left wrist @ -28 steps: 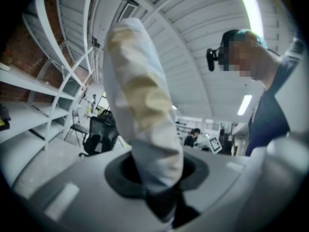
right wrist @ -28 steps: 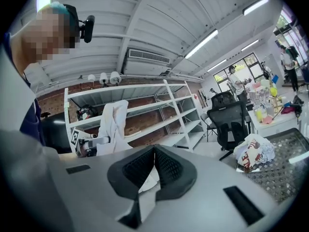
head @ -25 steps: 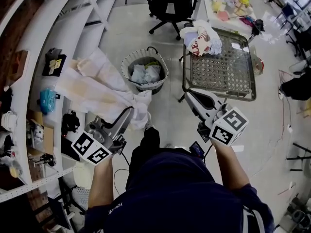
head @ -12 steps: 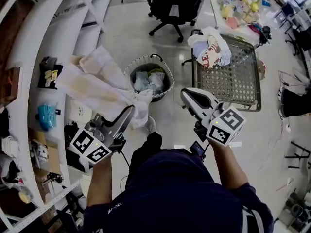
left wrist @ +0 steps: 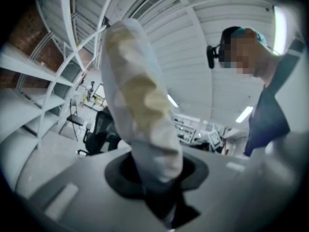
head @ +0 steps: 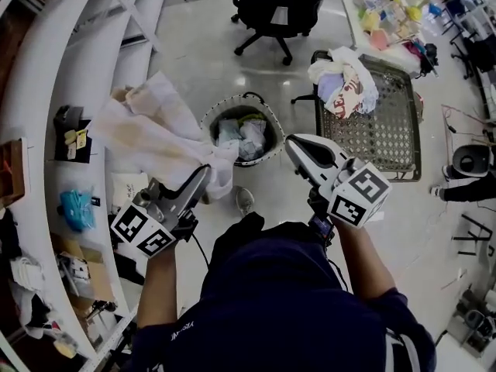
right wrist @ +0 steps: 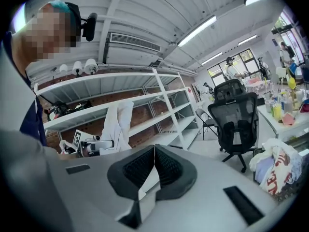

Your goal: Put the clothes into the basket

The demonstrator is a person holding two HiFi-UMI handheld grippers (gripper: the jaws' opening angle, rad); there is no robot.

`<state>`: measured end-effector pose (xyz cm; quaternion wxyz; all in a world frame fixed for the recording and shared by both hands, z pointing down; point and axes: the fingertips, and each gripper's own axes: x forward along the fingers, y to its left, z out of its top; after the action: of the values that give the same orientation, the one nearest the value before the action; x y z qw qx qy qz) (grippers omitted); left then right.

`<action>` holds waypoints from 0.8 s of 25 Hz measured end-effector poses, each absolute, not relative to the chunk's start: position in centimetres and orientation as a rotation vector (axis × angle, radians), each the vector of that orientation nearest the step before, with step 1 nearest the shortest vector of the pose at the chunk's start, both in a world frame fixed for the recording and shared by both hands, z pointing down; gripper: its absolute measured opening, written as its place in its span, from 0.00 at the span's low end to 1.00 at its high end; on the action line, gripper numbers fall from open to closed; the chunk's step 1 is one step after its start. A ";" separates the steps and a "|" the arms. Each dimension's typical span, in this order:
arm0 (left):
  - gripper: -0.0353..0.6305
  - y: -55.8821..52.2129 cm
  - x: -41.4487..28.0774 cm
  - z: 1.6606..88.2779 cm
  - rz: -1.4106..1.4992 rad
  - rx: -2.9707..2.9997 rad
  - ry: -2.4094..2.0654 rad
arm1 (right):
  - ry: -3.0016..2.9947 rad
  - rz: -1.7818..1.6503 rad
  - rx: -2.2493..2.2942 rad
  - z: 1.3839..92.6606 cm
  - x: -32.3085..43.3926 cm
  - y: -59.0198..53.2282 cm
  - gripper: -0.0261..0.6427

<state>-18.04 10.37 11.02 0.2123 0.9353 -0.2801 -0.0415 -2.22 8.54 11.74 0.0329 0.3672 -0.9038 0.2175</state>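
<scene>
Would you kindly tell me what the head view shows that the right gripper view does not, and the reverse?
Only the head view: the round white woven basket on the floor, clothes already inside. Only the right gripper view: the right gripper, pads meeting at their tips, nothing between. Both: the white, yellow-stained garment clamped in the left gripper, and the black office chair.

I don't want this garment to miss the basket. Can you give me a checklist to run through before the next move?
1. Hold: ok, the left gripper pinches the white garment.
2. Spare hand: ok, the right gripper has its jaws together with nothing between them.
3. Garment over the basket: not ok, it hangs left of the rim.
4. Room in the basket: cannot tell, clothes already lie inside.
5. Everything collected: not ok, a pile of clothes sits on the wire rack.
</scene>
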 end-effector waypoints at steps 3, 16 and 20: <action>0.24 8.3 -18.1 11.9 -0.088 2.606 -0.757 | -2.755 0.690 1.153 12.2 -2.2 7.0 0.05; 0.23 4.2 -17.0 17.2 -0.033 2.483 -0.744 | -2.710 0.794 1.086 16.1 -3.0 1.7 0.05; 0.23 2.7 -15.8 19.3 0.008 2.429 -0.777 | -2.705 0.820 1.050 18.0 -2.0 -0.8 0.05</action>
<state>-15.81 2.73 19.29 0.2916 0.9110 -0.2916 0.0030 -2.04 -0.83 18.02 0.0633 0.3474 -0.8953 0.2714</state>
